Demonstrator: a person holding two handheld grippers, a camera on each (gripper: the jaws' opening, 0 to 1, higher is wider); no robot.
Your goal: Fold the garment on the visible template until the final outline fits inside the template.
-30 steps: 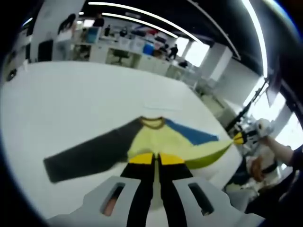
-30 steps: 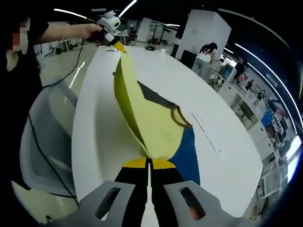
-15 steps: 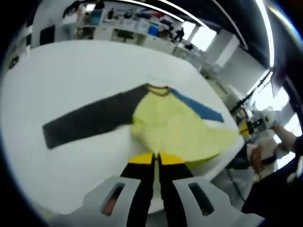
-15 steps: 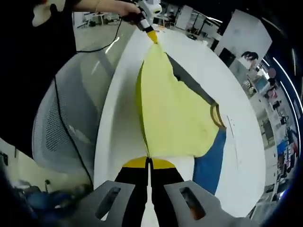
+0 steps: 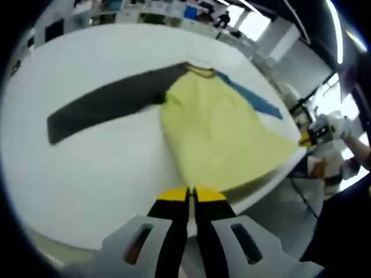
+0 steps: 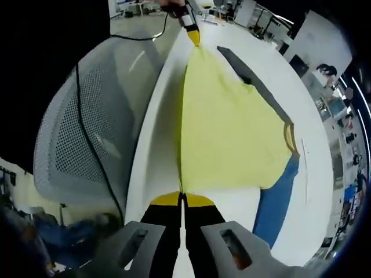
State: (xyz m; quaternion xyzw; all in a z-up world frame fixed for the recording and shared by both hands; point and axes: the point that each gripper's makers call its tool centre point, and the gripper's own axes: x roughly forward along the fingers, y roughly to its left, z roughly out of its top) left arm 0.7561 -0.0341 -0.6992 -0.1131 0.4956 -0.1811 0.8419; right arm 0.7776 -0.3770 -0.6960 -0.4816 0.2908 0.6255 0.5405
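White counter [image 5: 87,156] spreads below, its edge next to a grey mesh chair [image 6: 87,127]. On it lies a yellow shirt [image 5: 220,136] with one dark grey sleeve [image 5: 104,107] and one blue sleeve [image 6: 278,197], its hem stretched along the counter's edge. Left gripper [image 5: 192,194] has its fingers pinching one hem corner; right gripper [image 6: 182,198] has its fingers pinching the other.
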